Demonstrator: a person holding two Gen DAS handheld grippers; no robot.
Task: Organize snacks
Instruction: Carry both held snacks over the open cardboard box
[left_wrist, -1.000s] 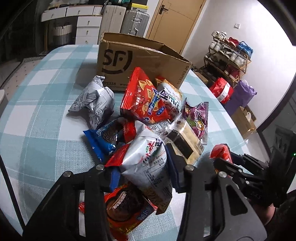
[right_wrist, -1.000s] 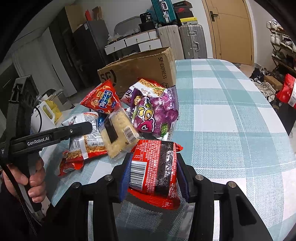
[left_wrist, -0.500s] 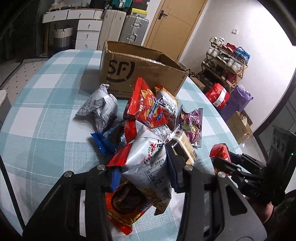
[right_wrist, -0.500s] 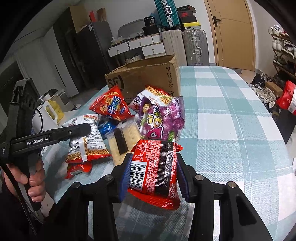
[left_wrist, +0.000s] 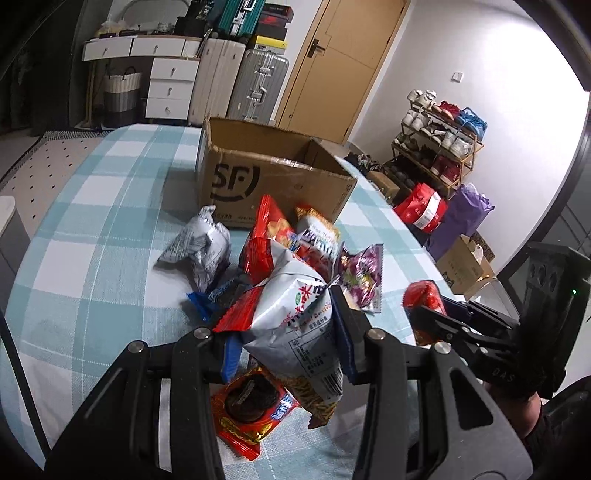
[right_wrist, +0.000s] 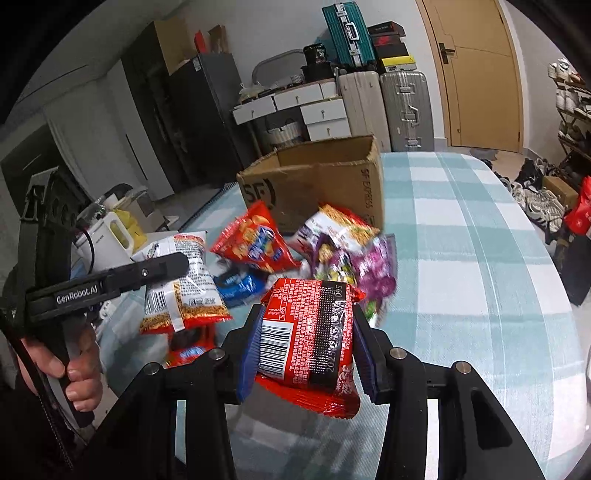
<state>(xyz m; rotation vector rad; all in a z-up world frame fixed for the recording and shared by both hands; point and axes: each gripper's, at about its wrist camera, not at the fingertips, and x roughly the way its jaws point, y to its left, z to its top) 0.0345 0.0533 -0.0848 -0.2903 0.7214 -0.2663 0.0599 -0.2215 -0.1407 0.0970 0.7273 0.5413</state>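
My left gripper (left_wrist: 286, 328) is shut on a silver-and-red snack bag (left_wrist: 295, 325), held above the table with its lower end hanging free. My right gripper (right_wrist: 308, 343) is shut on a red snack packet (right_wrist: 310, 339) with a barcode, also off the table. Beyond both lies a pile of snacks: a red chip bag (left_wrist: 264, 236), a purple bag (left_wrist: 360, 277), a grey crumpled bag (left_wrist: 201, 249), a blue packet (left_wrist: 207, 299) and a red cookie packet (left_wrist: 251, 413). An open cardboard box (left_wrist: 273, 181) stands behind the pile. In the right wrist view the left gripper (right_wrist: 162, 266) shows with its bag (right_wrist: 181, 284).
The table wears a teal-and-white checked cloth (right_wrist: 461, 258). A person's hand (right_wrist: 77, 373) grips the left tool. Suitcases (left_wrist: 255, 85), white drawers (left_wrist: 166, 88), a door (left_wrist: 343, 66) and a shoe rack (left_wrist: 439, 144) stand past the table. A white kettle (right_wrist: 110, 232) sits left.
Both grippers have risen with their packets. The silver-and-red bag has lifted off the pile, uncovering the red cookie packet beneath it. The box and pile now sit lower in both views.
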